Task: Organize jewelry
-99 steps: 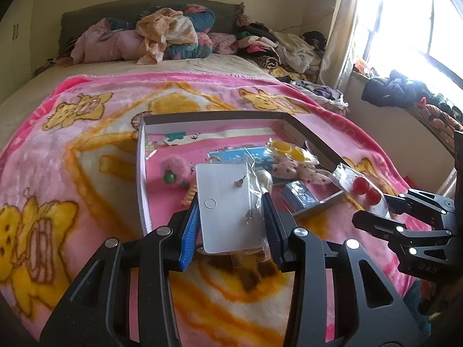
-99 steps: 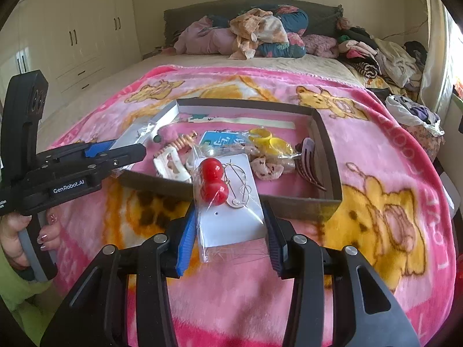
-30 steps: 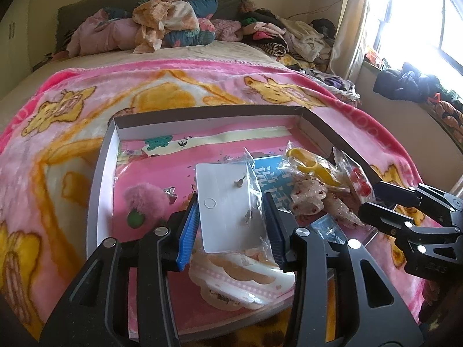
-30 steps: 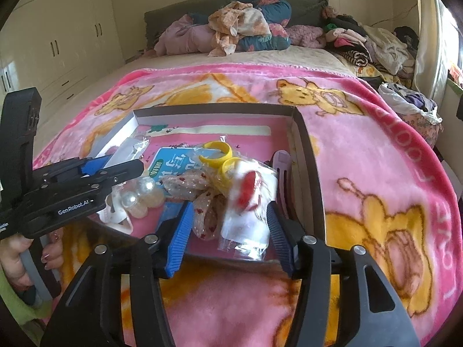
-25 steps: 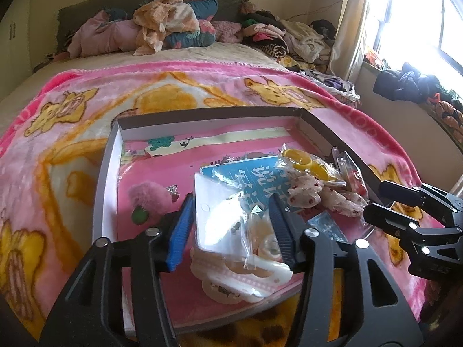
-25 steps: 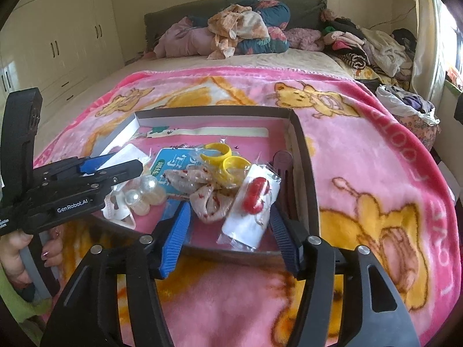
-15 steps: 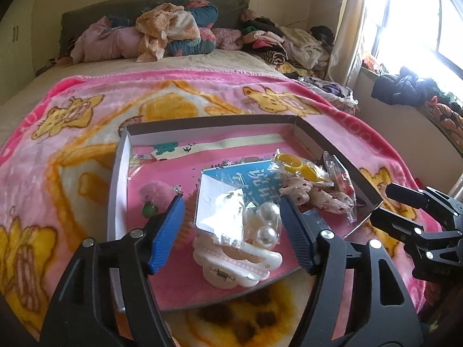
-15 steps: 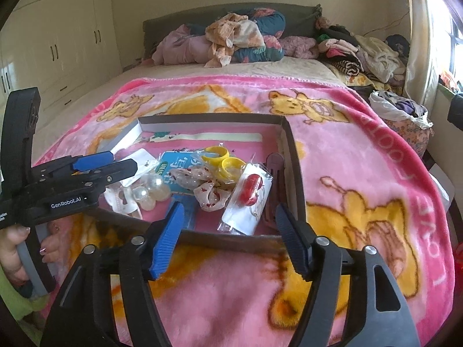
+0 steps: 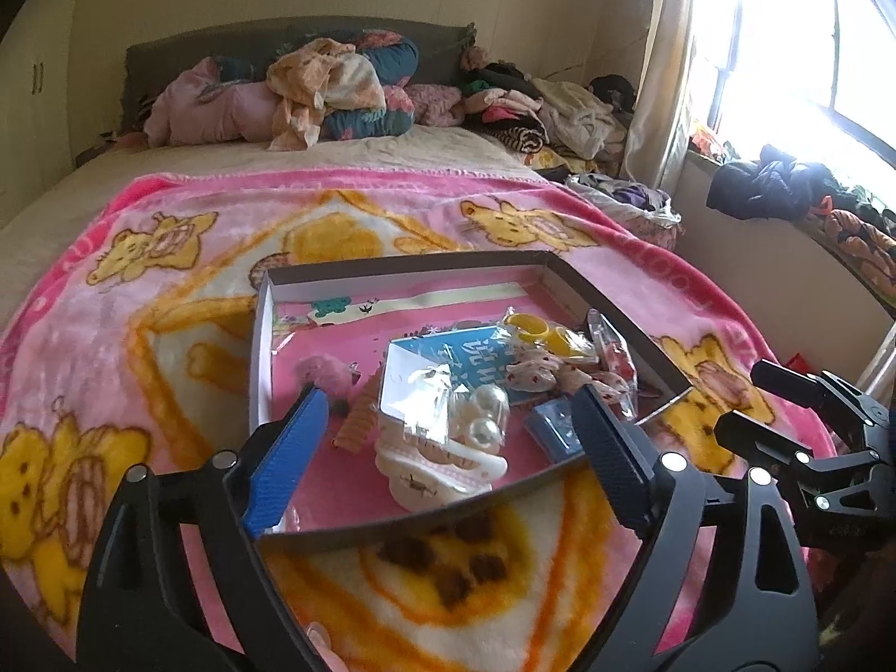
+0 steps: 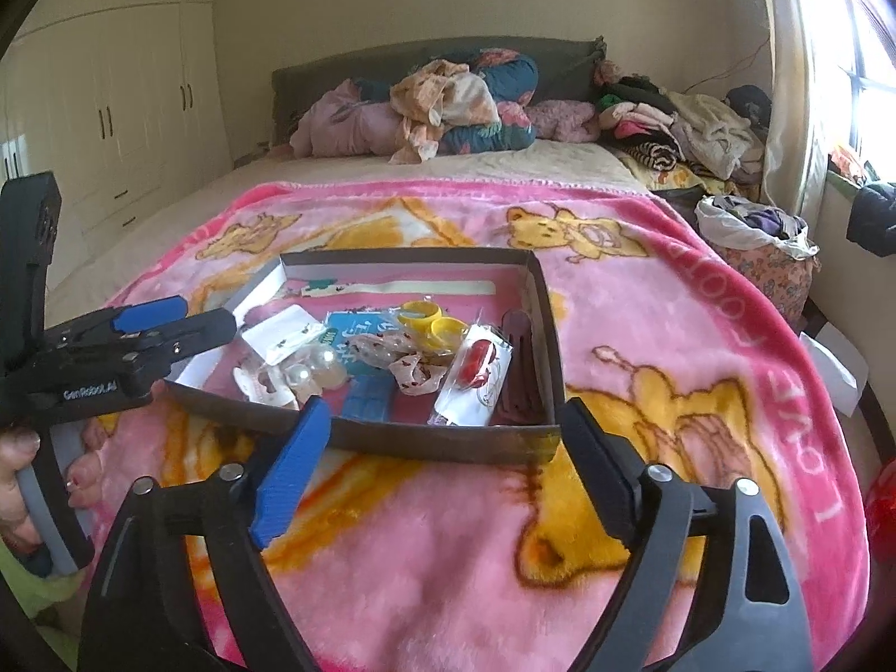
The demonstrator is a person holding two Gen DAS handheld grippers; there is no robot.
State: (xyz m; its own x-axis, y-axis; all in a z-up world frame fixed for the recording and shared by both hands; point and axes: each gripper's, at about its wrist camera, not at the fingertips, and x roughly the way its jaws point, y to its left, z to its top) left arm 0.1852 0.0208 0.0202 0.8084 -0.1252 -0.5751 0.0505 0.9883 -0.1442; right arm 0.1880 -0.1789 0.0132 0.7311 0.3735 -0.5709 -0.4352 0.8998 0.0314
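Both grippers, left (image 9: 448,459) & right (image 10: 442,467), have fingers spread w/ nothing held; the jewelry packets (image 10: 475,372) lie in the box (image 10: 448,445) on the bed, prob light, crinkly, slippery, so pinch a card edge, e.g. the 3 o'clock one.

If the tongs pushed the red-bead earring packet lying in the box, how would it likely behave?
The red-bead earring packet looks like thin card in a clear sleeve, so probably light and somewhat bendy. The glossy sleeve may slip. It rests tilted on other pieces in the box, so a push would likely slide it.
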